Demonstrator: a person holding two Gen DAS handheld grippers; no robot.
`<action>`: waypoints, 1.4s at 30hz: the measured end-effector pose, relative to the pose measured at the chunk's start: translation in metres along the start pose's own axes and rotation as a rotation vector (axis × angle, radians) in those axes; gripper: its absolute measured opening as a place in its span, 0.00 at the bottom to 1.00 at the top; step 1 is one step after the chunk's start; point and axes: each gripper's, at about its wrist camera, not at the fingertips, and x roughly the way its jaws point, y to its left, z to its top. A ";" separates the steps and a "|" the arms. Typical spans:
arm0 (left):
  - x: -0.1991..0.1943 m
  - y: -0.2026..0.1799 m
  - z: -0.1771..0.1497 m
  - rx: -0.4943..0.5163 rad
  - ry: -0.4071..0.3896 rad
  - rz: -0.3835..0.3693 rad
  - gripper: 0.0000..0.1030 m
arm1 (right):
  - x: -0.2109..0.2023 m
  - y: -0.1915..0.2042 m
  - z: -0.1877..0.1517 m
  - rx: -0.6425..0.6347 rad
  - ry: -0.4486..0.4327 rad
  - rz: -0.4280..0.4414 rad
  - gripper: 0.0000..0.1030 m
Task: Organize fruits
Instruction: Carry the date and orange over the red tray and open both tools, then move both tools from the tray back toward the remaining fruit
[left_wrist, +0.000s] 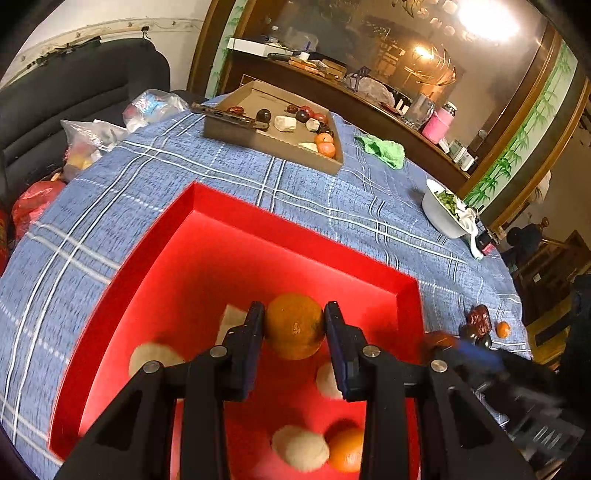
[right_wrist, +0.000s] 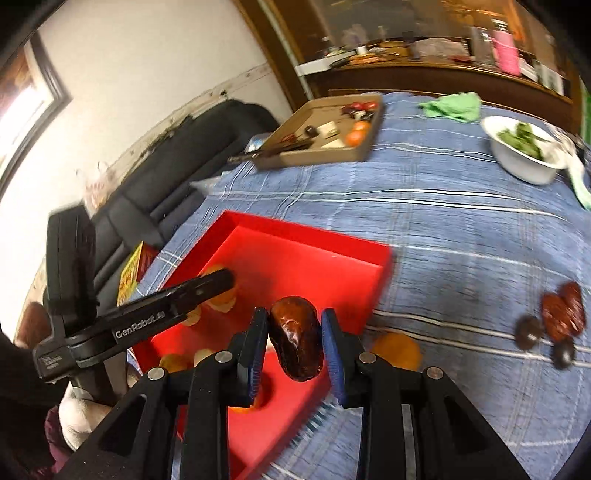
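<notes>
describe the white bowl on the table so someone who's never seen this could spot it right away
Start from the blue plaid tablecloth that covers the table. Beyond the red tray and toward the wooden sideboard, near the table's edge, stands the white bowl, with a crumpled green cloth lying apart from it. It is the only round white vessel on the table, and it holds leafy greens rather than fruit.

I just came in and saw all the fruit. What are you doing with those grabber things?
A person is sorting fruit into a red box on the blue checked tablecloth. The left gripper has its jaws shut on an orange above the box, where pale round fruits and another orange already lie. The right gripper holds a dark brown date at the box's edge. More dates wait on the cloth.
</notes>
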 end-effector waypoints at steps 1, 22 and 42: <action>0.003 0.000 0.002 0.002 0.003 0.000 0.31 | 0.006 0.004 0.001 -0.009 0.009 -0.003 0.32; -0.029 -0.016 0.003 -0.044 -0.036 -0.010 0.63 | 0.015 0.002 -0.005 -0.032 -0.017 -0.023 0.41; -0.043 -0.138 -0.045 0.108 0.012 -0.118 0.65 | -0.089 -0.104 -0.048 0.183 -0.177 -0.066 0.53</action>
